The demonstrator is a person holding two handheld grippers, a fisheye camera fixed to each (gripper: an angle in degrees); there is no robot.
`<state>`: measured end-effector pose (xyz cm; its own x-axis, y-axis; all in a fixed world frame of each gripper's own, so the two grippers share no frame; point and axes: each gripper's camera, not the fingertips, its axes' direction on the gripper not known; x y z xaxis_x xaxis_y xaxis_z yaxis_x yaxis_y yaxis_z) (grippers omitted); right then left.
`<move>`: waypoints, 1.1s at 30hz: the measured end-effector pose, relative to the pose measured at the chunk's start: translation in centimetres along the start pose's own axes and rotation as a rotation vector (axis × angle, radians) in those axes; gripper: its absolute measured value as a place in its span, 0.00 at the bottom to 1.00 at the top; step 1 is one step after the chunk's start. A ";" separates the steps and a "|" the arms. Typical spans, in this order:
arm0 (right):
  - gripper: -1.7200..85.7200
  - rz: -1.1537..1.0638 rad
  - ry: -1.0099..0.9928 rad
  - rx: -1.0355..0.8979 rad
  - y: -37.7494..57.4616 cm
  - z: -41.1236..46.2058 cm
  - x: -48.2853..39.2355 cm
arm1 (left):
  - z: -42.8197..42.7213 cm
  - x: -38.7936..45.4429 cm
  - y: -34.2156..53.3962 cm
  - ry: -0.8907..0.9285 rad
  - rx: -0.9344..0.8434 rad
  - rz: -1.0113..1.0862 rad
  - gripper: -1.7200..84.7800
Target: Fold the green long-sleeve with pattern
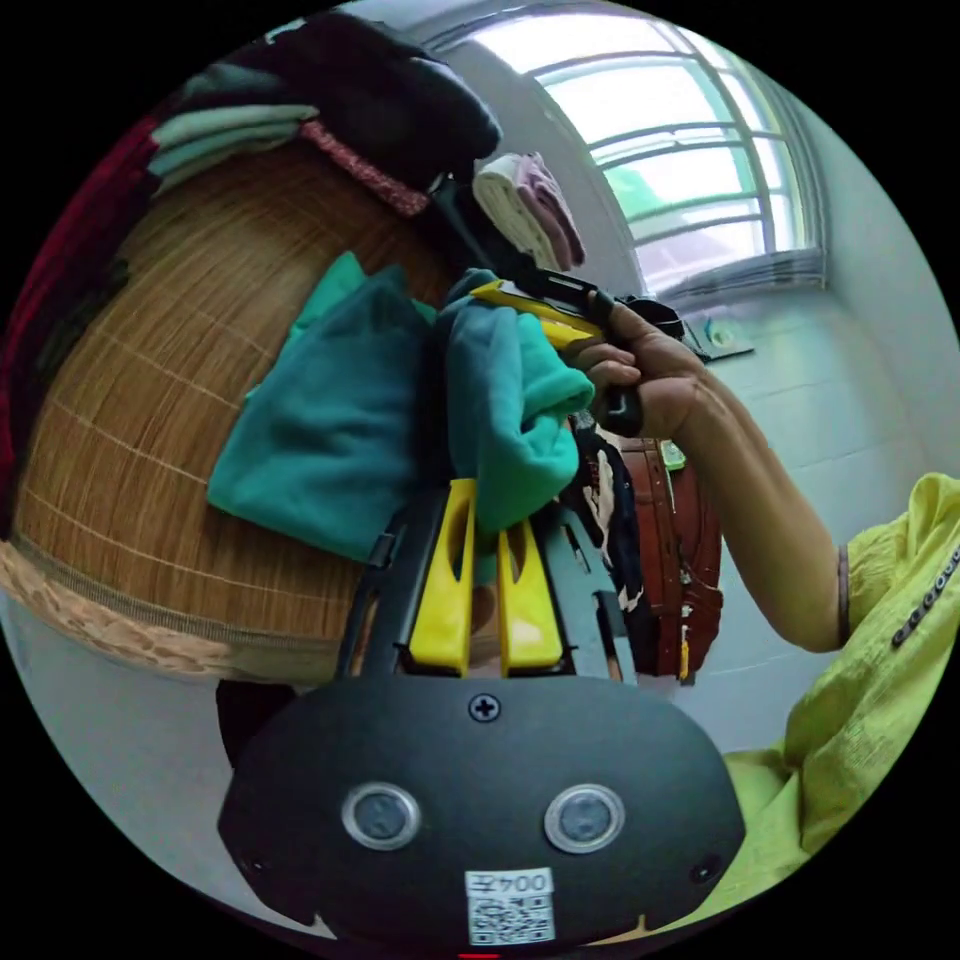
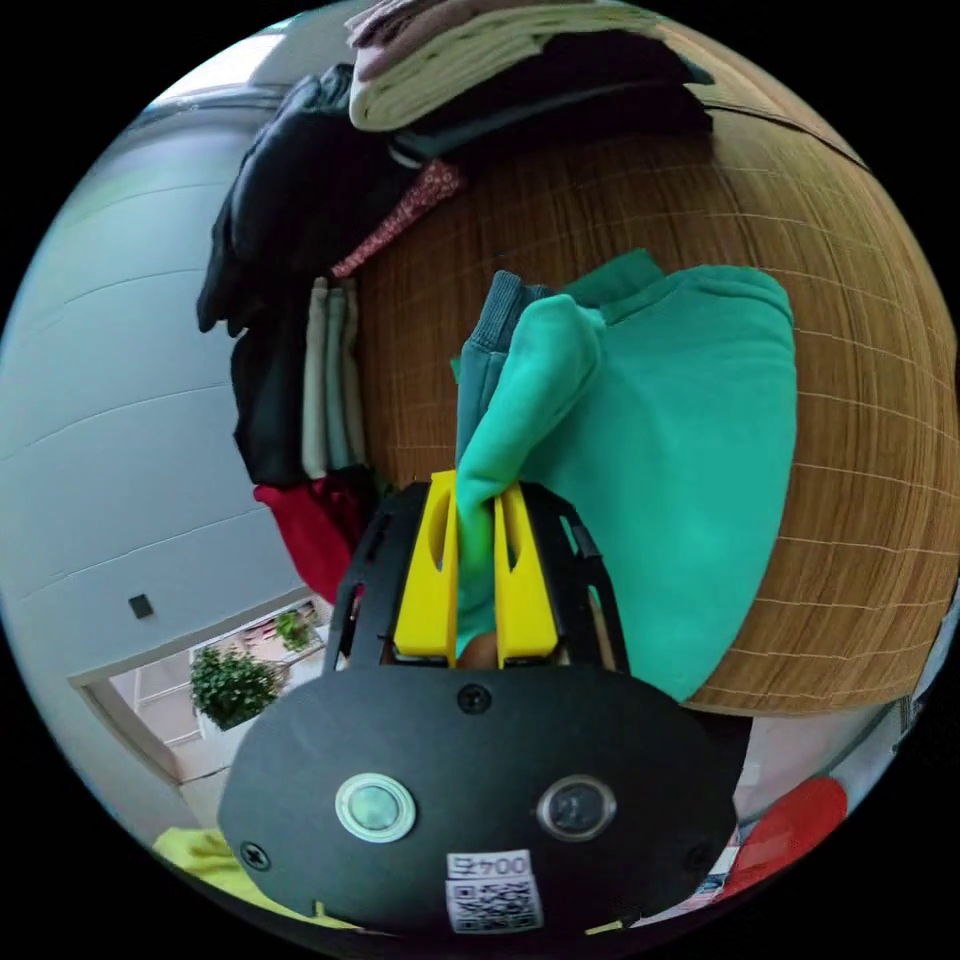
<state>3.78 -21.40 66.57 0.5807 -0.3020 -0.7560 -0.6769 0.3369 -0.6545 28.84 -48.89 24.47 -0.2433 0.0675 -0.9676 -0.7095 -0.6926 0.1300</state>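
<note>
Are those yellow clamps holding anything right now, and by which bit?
Both grip the green top. The right gripper pinches a bunched fold of its edge; the left gripper clamps another bunched part. Which part exactly cannot be told.

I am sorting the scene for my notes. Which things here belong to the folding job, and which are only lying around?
Part of the job:
- green garment, partly folded on the woven mat
- left gripper, shut on the garment
- right gripper, shut on the garment

Lying about:
- stacked folded clothes
- dark clothes
- red cloth
- potted plant
- brown case
</note>
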 end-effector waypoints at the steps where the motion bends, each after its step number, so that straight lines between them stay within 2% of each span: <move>1: 0.09 -0.005 0.026 0.002 0.1 1.1 -0.7 | -0.8 -1.4 -0.2 0.008 0.007 -0.035 0.02; 5: 0.10 -0.019 0.156 0.055 1.4 6.4 -4.2 | -2.9 -4.7 -0.3 0.099 -0.011 -0.159 0.02; 9: 0.12 -0.051 0.201 0.101 3.0 8.6 -6.7 | -4.6 -5.1 -0.5 0.146 -0.040 -0.211 0.03; 13: 0.12 -0.089 0.183 0.154 4.6 8.2 -9.0 | -7.2 -3.4 -0.3 0.173 -0.076 -0.232 0.03; 17: 0.09 -0.233 0.110 0.281 7.7 4.8 -12.6 | -11.2 -0.9 0.6 0.124 -0.105 -0.242 0.03; 19: 0.07 -0.310 0.177 0.369 10.2 2.3 -13.6 | -13.3 0.3 1.3 0.094 -0.106 -0.247 0.03; 22: 0.03 -0.416 0.359 0.486 15.1 -1.3 -13.0 | -16.5 4.2 1.5 0.019 -0.097 -0.167 0.03; 24: 0.02 -0.461 0.519 0.461 18.6 -2.1 -10.8 | -17.3 7.8 1.0 -0.018 -0.092 -0.080 0.02; 26: 0.01 -0.463 0.585 0.394 20.8 -1.6 -8.5 | -16.0 13.3 0.1 -0.028 -0.093 0.050 0.02; 30: 0.01 -0.480 0.582 0.324 24.9 0.4 -5.6 | -9.7 20.9 -1.2 -0.082 -0.106 0.258 0.02; 33: 0.01 -0.574 0.532 0.307 25.6 3.0 -5.5 | -4.0 23.3 -2.7 -0.275 -0.063 0.346 0.02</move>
<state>-15.37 -8.40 53.95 0.4544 -0.8548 -0.2506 -0.1441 0.2072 -0.9676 27.69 -48.33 0.68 -0.6324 0.0065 -0.7746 -0.5155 -0.7500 0.4145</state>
